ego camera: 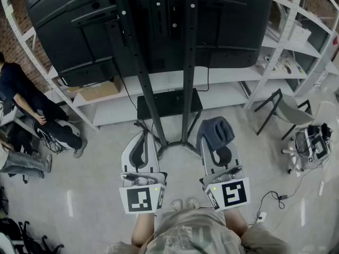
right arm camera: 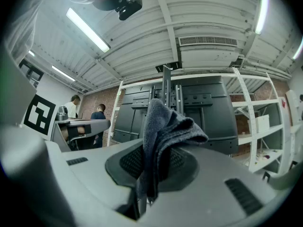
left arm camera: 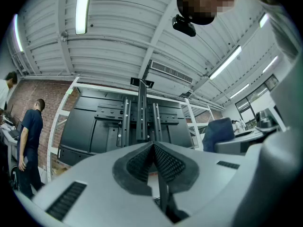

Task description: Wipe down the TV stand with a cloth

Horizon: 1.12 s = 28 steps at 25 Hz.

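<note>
Head view: the TV stand (ego camera: pixel 189 89) rises just ahead, its twin black posts carrying a dark screen, with white shelving (ego camera: pixel 233 78) behind. The left gripper (ego camera: pixel 143 142) and right gripper (ego camera: pixel 217 148) are side by side near the stand's base, both apart from it. Left gripper view: the jaws are pressed together with nothing between them. Right gripper view: the jaws are clamped on a blue-grey cloth (ego camera: pixel 214 130), which bunches up above them.

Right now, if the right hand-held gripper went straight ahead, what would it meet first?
Likely the upright posts of the stand, beyond the cloth it grips; depth is unclear.
</note>
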Available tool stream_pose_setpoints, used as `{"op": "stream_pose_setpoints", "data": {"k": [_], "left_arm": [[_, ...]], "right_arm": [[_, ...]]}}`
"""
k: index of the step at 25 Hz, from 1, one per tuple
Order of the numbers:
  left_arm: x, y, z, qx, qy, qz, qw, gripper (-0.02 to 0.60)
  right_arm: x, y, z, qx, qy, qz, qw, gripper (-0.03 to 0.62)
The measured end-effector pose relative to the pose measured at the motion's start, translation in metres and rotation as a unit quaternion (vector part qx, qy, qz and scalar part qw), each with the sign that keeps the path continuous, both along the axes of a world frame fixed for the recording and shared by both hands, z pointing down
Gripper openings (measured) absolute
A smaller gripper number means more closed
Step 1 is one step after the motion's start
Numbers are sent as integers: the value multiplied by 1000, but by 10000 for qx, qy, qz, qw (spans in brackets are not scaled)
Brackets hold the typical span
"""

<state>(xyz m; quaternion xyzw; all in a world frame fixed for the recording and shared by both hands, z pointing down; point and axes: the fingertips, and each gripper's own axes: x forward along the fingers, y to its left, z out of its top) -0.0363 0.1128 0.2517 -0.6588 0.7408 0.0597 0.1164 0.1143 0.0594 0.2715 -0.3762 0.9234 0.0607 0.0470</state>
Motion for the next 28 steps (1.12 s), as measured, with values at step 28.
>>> {"op": "stream_pose_setpoints", "data": {"k": [28], "left_arm": [[-52, 23, 3, 50, 122, 218, 9997, 15]], "right_arm": [[-28, 24, -5, 170, 75, 431, 9989, 60]]}}
